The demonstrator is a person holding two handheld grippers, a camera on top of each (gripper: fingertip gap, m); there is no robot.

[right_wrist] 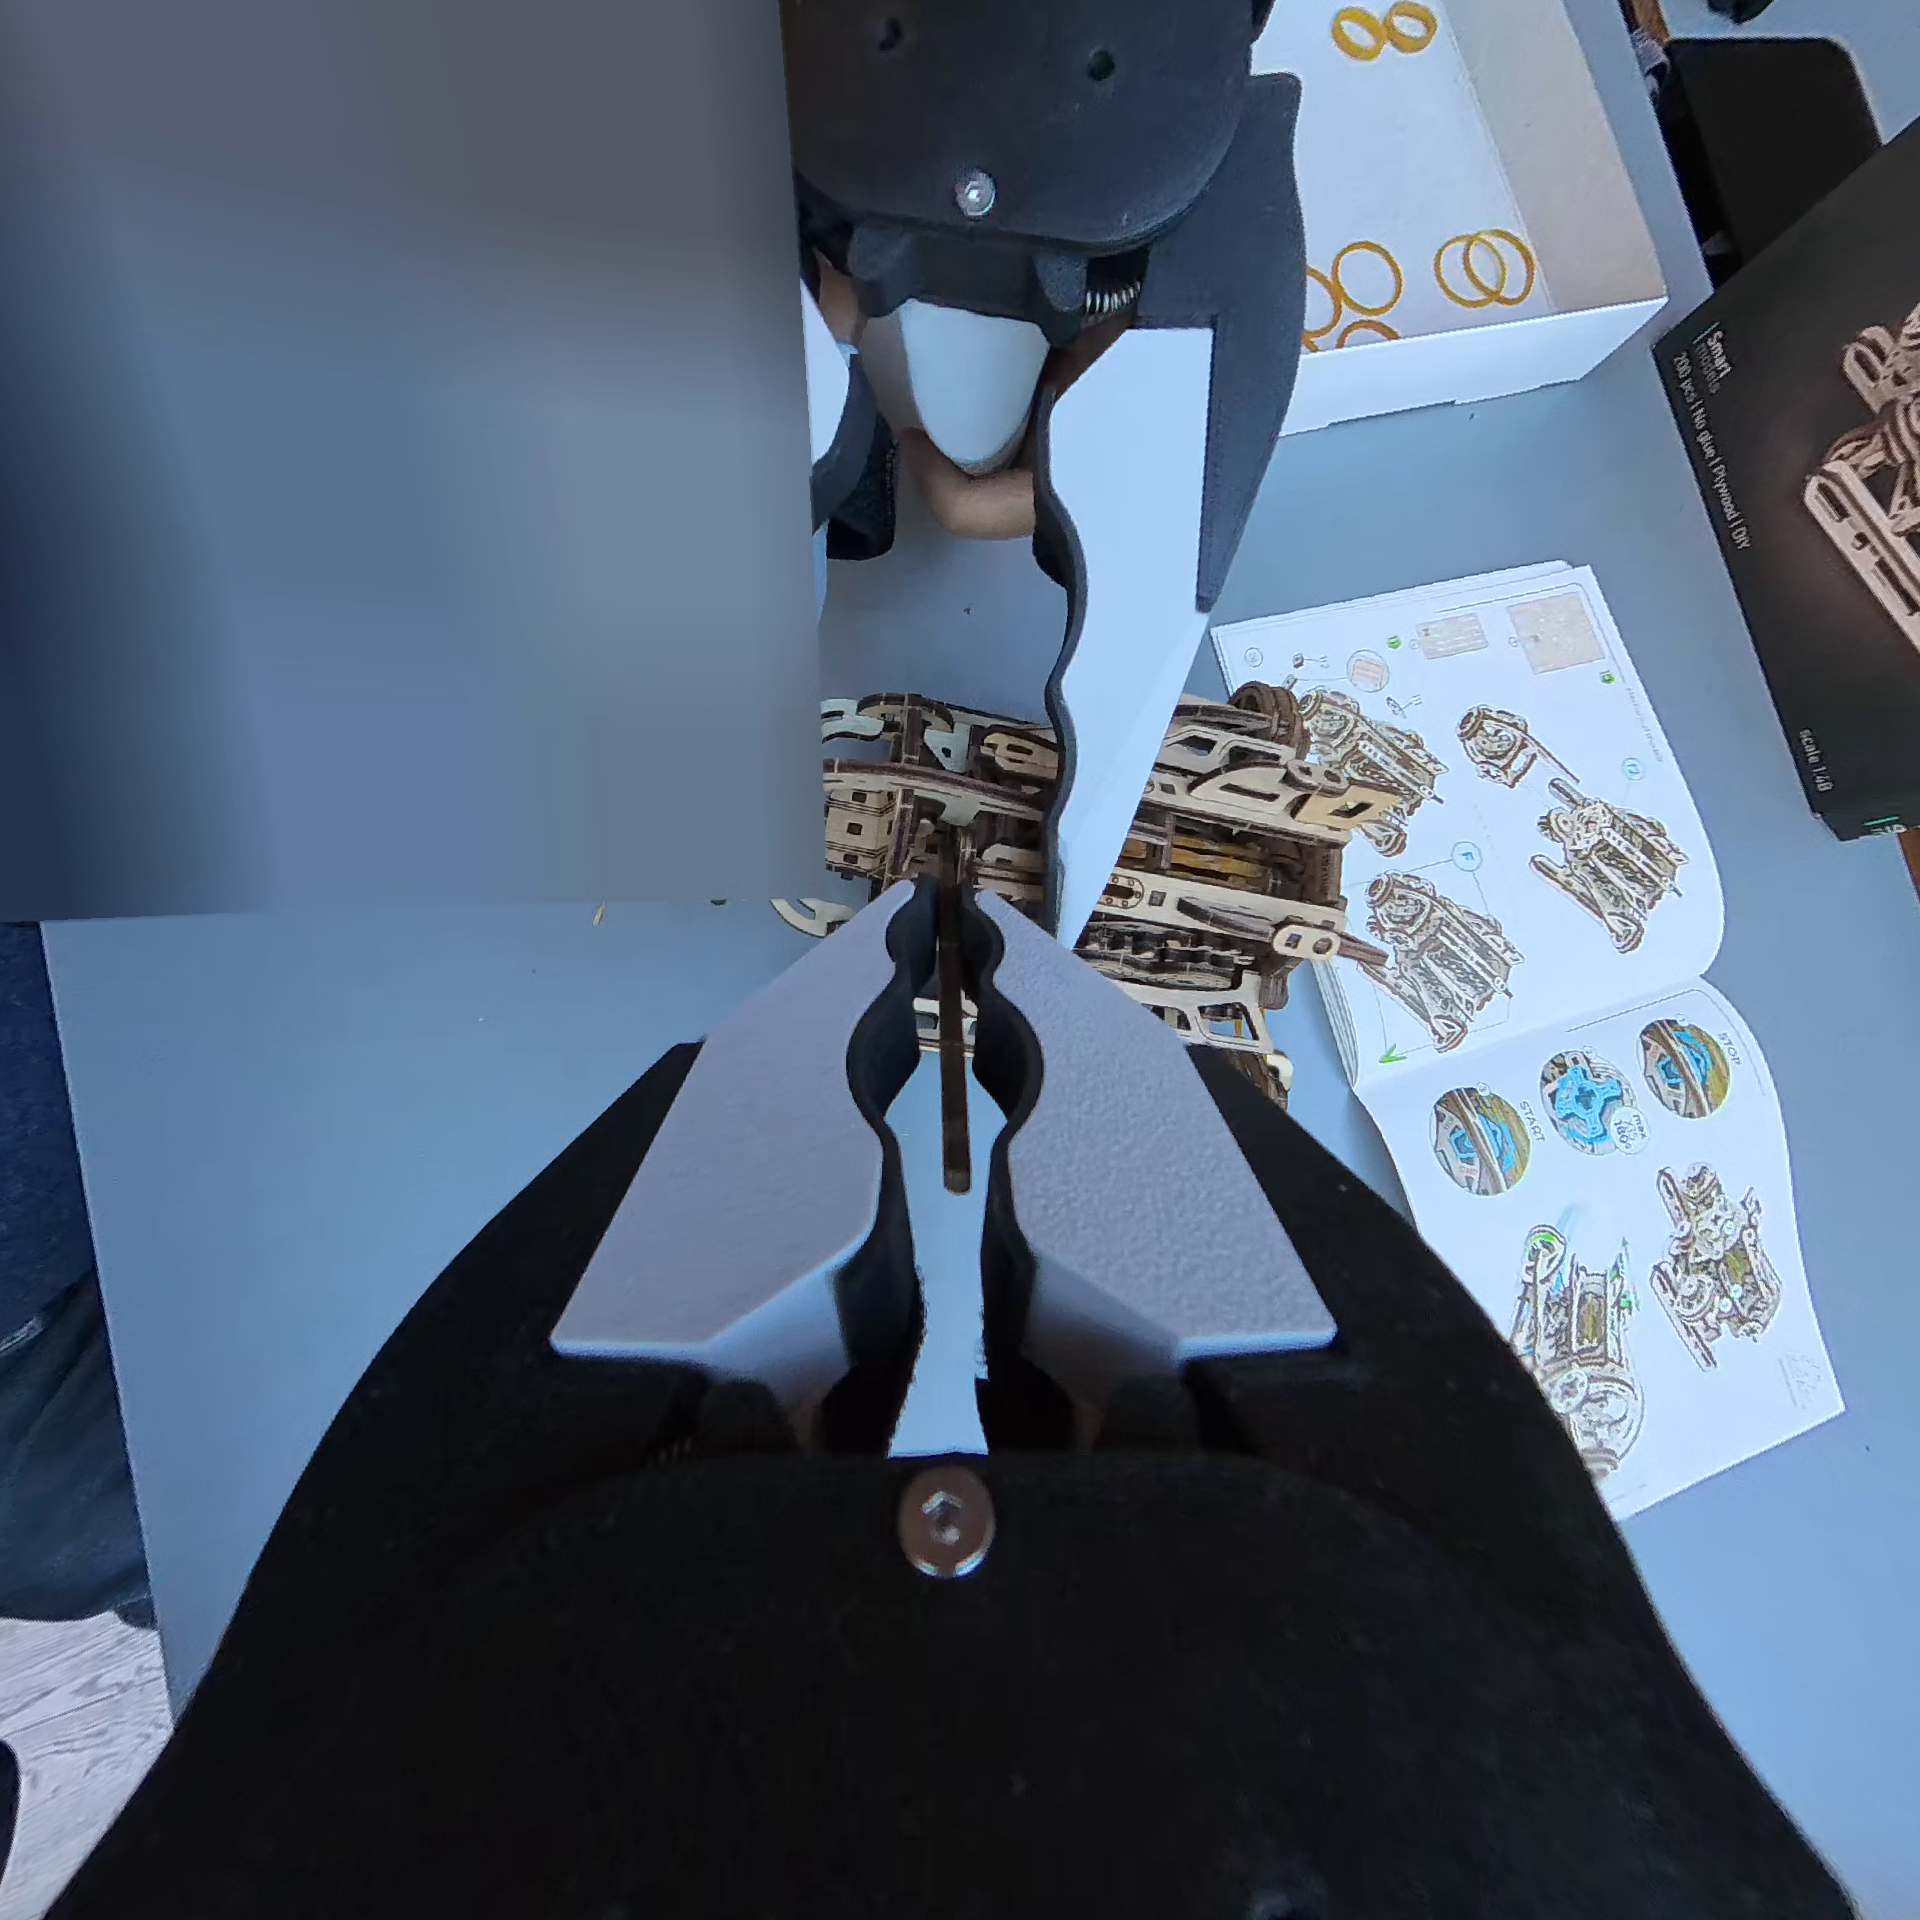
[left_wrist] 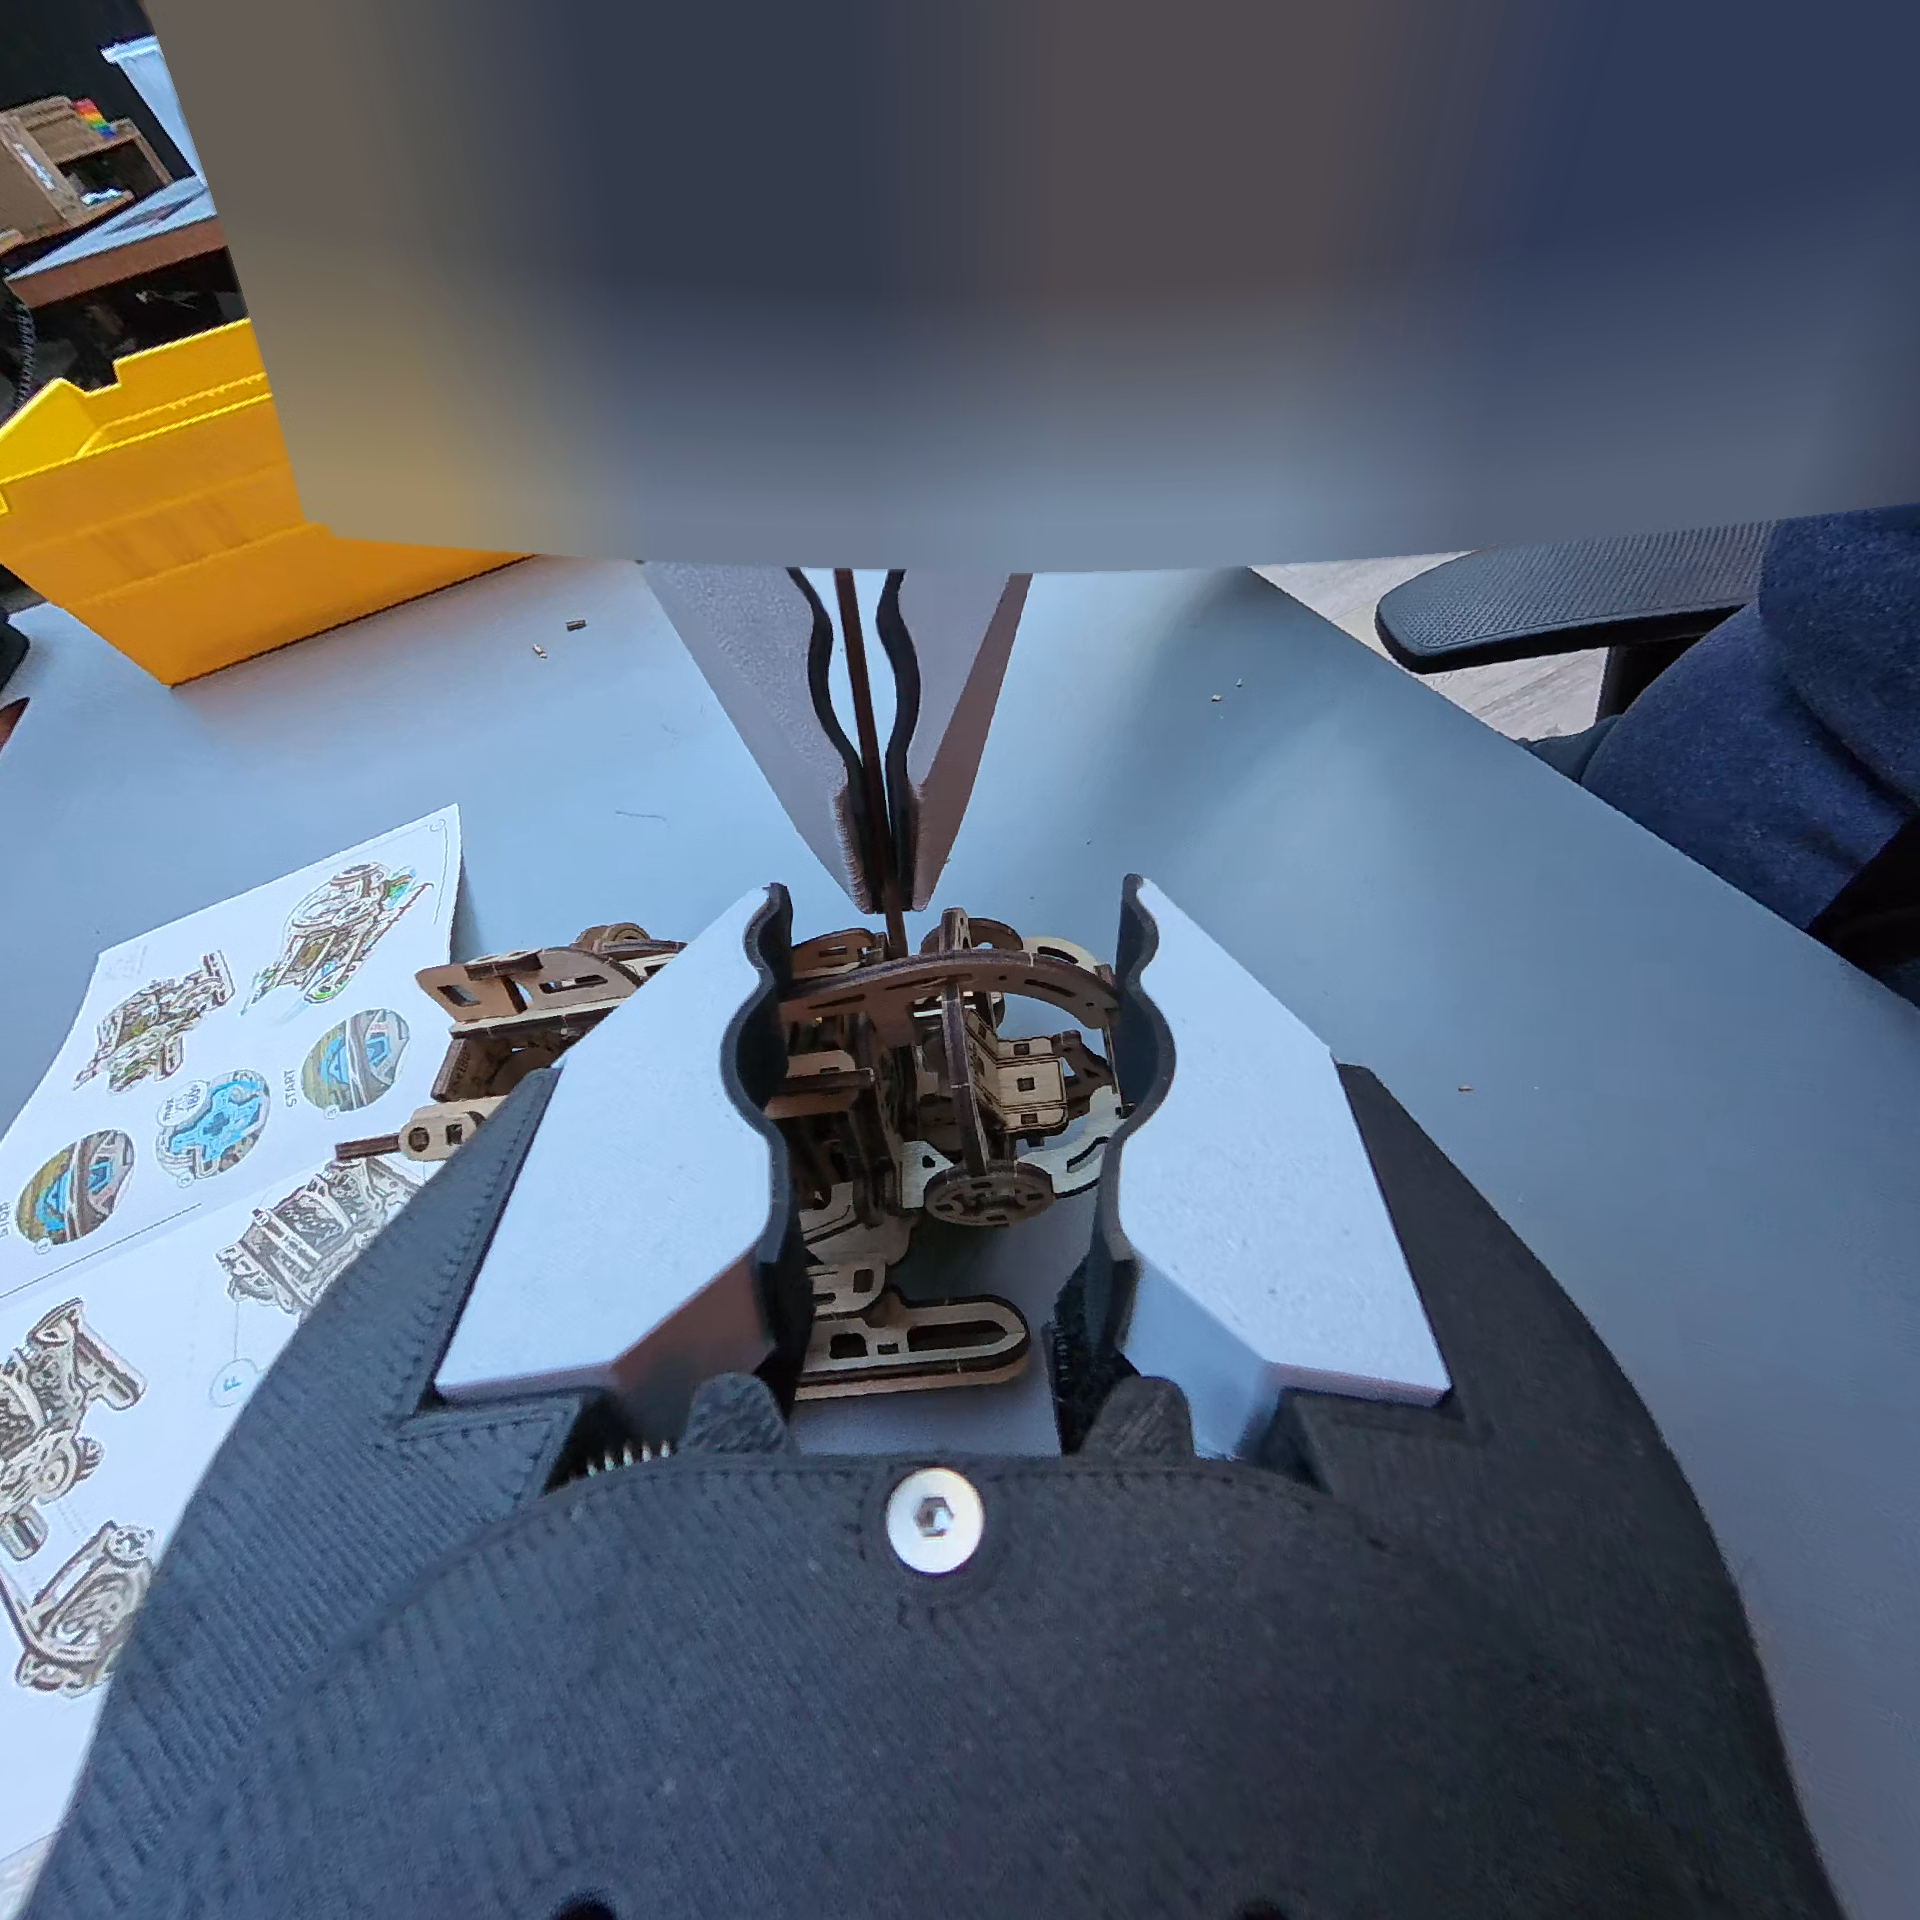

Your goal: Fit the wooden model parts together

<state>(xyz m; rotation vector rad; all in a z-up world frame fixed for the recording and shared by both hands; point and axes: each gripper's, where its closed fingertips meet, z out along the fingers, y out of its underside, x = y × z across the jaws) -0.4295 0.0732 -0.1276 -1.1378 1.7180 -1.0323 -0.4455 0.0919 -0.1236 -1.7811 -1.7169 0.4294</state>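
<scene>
Lower centre: a thin wooden strip point(right_wrist: 954, 1049) is being pinched by the right gripper point(right_wrist: 943, 904). The wooden model point(left_wrist: 935, 1081) is being straddled by the spread left gripper point(left_wrist: 951, 904). Misaligned pressure risks snapping the strip.

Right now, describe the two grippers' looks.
Both match. The left gripper and right gripper each have a rounded black ribbed printed body, one silver hex screw at its centre, two pale grey wedge fingers lined with wavy black pads, and a small metal spring at the finger base. No cables show.
</scene>
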